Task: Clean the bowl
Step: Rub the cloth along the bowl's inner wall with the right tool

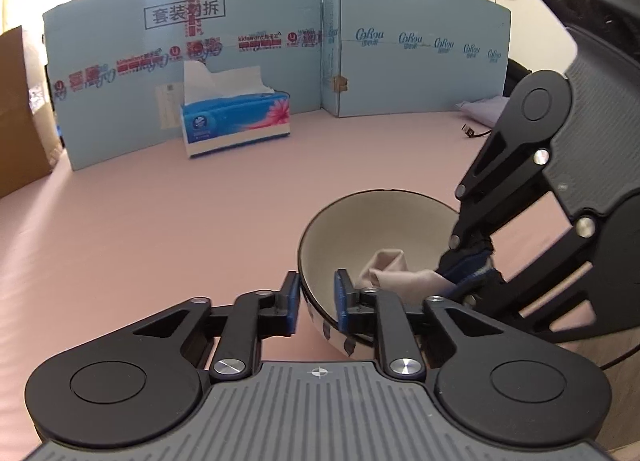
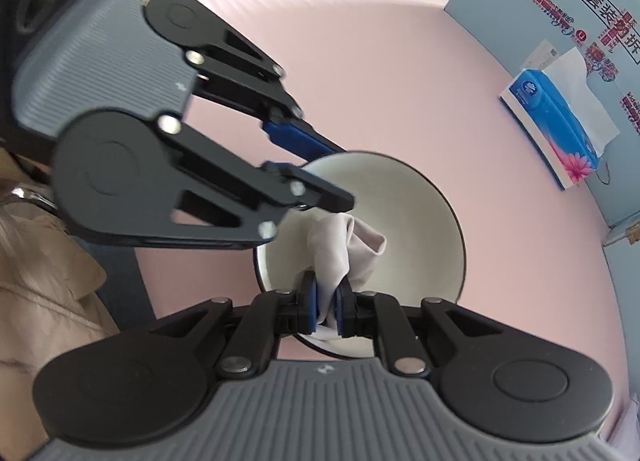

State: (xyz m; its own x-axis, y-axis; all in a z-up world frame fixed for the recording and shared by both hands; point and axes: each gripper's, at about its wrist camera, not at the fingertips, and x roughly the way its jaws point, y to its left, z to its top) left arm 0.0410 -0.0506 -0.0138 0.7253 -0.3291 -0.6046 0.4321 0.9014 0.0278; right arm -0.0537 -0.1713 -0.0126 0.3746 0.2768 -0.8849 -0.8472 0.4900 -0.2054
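At the near rim of the bowl (image 1: 384, 229), the left gripper (image 1: 318, 299) is clamped on the wall: one blue pad sits outside, the other inside, with the rim between them. Bowl is cream inside, dark-rimmed, and appears tipped toward the left wrist camera; it sits on the pink table (image 1: 160, 221). Inside the bowl, a crumpled beige cloth (image 1: 394, 271) lies against the inner wall. Right gripper (image 2: 326, 303) is closed on the lower end of that cloth, pads pinching the fabric just above the bowl's near edge in the right wrist view; the free end bunches up over the bowl's middle. Beyond the bowl, well apart, a blue tissue box (image 1: 236, 121) stands on the table with a white sheet sticking up. Behind it, farthest from the bowl, stands a light-blue cardboard screen (image 1: 400, 45) with printed logos.
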